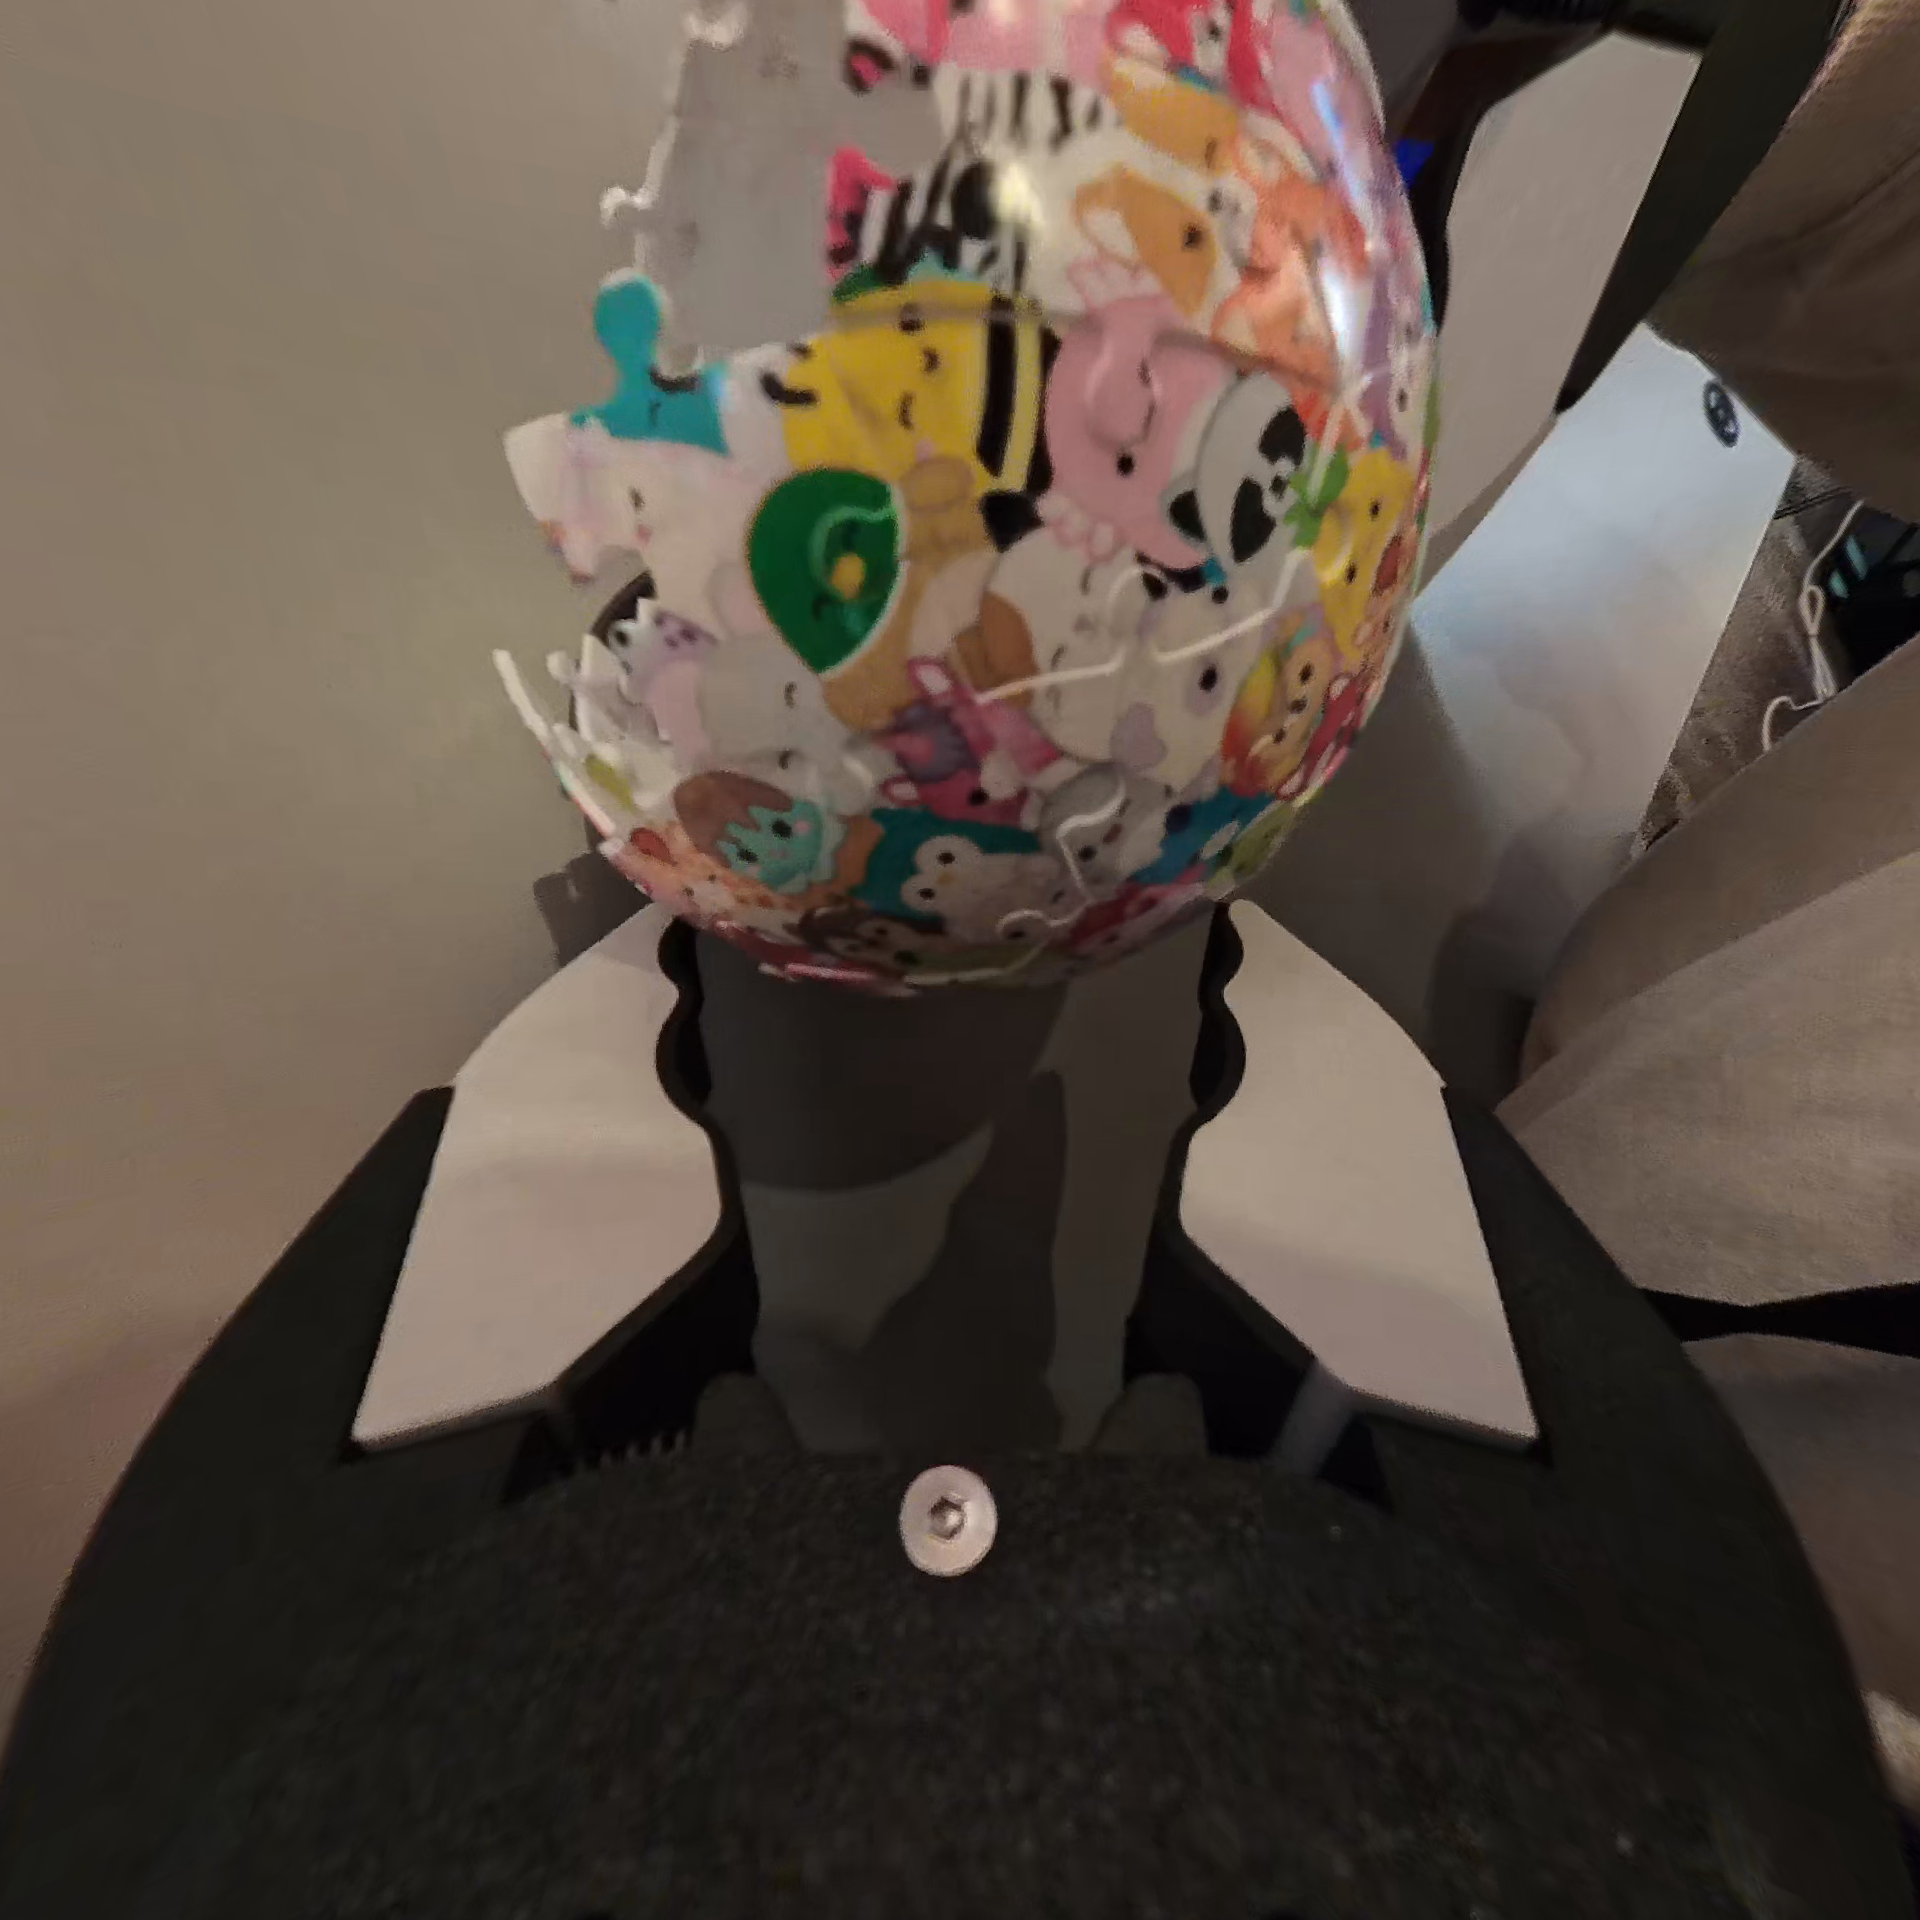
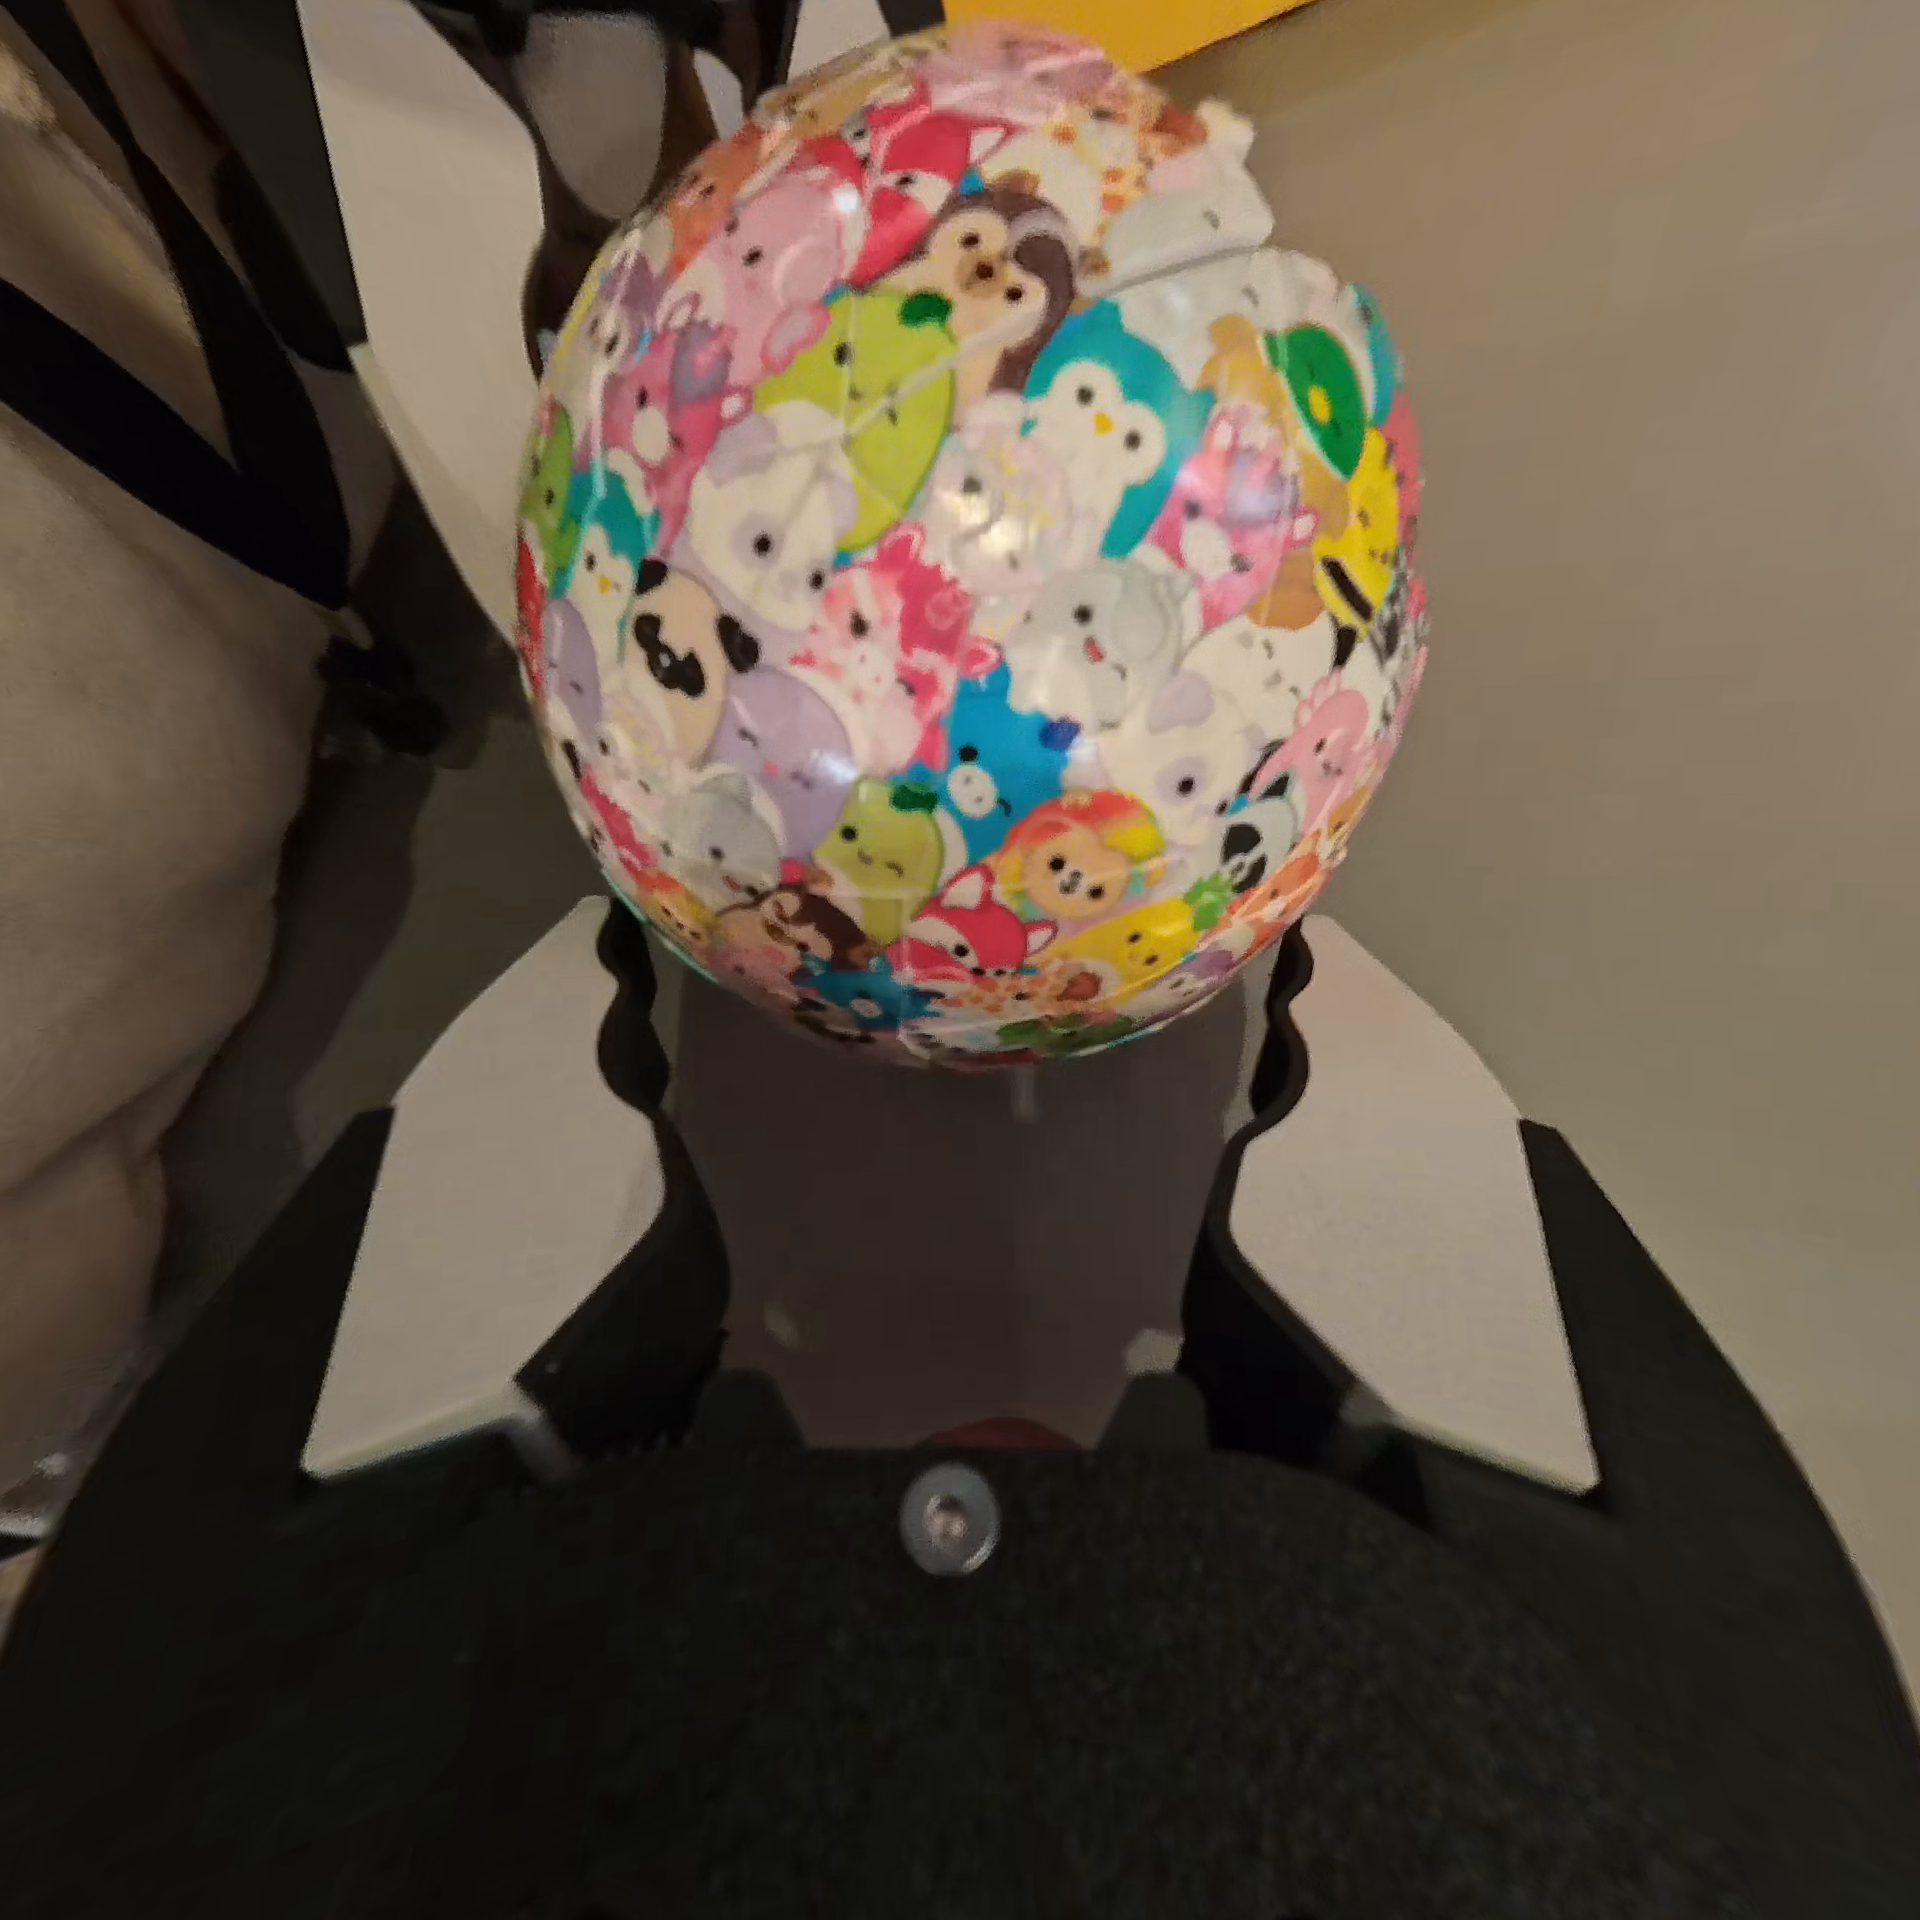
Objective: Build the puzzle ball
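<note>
**Puzzle ball between two grippers: item record**

Black textured housing w/ one silver screw fills the near edge of both wrist views; white-and-black fingers run fwd from it.

Left gripper (image 1: 951, 961): jaws set fairly wide; puzzle ball (image 1: 1039, 582) sits just past the tips, its lower curve dipping between them; cannot tell if the pads touch it, so grip unconfirmed.

Right gripper (image 2: 951, 961): same arrangement; jaws wide, ball (image 2: 966, 582) at the tips, underside between them; contact likewise unclear.

Ball, left wrist view: glossy shell printed w/ cartoon animals (yellow bee, panda, green snail shell, pink figs); incomplete; large gap on upper left side showing grey inner face of pieces; jagged tab edges round the gap; one teal tab piece (image 1: 649, 369) juts out at the gap's lower rim.

Ball, right wrist view: nearly whole face; small break at upper right where pieces sit uneven.

Surface: pale beige table (image 2: 1662, 520) under the ball; yellow object (image 2: 1101, 26) at top edge; beige fabric (image 1: 1766, 260) to the right in left wrist view; both frames slightly blurred.
</note>
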Demonstrator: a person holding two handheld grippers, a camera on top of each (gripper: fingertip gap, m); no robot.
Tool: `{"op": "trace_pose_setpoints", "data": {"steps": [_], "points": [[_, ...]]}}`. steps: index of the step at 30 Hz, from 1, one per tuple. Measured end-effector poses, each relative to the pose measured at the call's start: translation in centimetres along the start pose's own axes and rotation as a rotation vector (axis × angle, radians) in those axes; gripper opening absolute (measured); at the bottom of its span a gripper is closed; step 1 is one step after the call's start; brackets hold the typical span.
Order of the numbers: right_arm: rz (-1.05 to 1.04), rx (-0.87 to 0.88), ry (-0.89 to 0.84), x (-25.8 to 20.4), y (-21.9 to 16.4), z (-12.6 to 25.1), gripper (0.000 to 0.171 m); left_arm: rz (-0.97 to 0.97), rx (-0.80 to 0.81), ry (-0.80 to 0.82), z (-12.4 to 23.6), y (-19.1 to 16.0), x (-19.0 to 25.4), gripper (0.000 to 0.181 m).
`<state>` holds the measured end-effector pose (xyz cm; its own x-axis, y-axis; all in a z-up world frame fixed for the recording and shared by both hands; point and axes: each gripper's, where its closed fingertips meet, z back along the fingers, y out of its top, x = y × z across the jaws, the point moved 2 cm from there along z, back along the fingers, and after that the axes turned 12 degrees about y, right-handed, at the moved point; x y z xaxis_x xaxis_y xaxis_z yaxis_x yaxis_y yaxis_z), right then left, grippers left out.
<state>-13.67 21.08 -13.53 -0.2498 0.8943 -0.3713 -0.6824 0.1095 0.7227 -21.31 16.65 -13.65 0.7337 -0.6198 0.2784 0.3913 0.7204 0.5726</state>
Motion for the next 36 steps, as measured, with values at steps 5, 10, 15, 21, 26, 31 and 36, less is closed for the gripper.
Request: {"op": "trace_pose_setpoints", "data": {"steps": [5,10,15,21,26,31,36], "points": [[0.056,0.028,-0.092,0.4,0.2,0.1,0.113,-0.04,0.006,0.02,-0.2,0.3,-0.6,0.094],[0.016,0.071,-0.11,0.2,0.0,0.2,0.115,-0.038,-0.001,-0.011,-0.4,0.4,-0.5,0.094],[0.014,0.065,-0.128,-0.3,-0.5,0.6,0.115,-0.057,-0.002,-0.015,-0.3,0.3,-0.5,0.094],[-0.07,0.045,-0.064,-0.8,-3.2,-0.1,0.126,-0.018,-0.013,-0.061,-0.1,-1.3,0.2,0.094],[-0.123,0.101,-0.003,-1.5,-3.0,-1.1,0.111,-0.003,0.004,-0.087,-0.9,-1.9,0.4,0.097],[-0.215,0.27,-0.026,-4.0,-2.4,-0.9,0.099,-0.082,0.02,-0.118,-1.5,-1.8,-0.2,0.101],[-0.278,0.23,-0.245,-5.6,-3.3,-3.2,0.102,-0.203,-0.035,-0.123,0.1,-1.8,-2.2,0.115]]}}
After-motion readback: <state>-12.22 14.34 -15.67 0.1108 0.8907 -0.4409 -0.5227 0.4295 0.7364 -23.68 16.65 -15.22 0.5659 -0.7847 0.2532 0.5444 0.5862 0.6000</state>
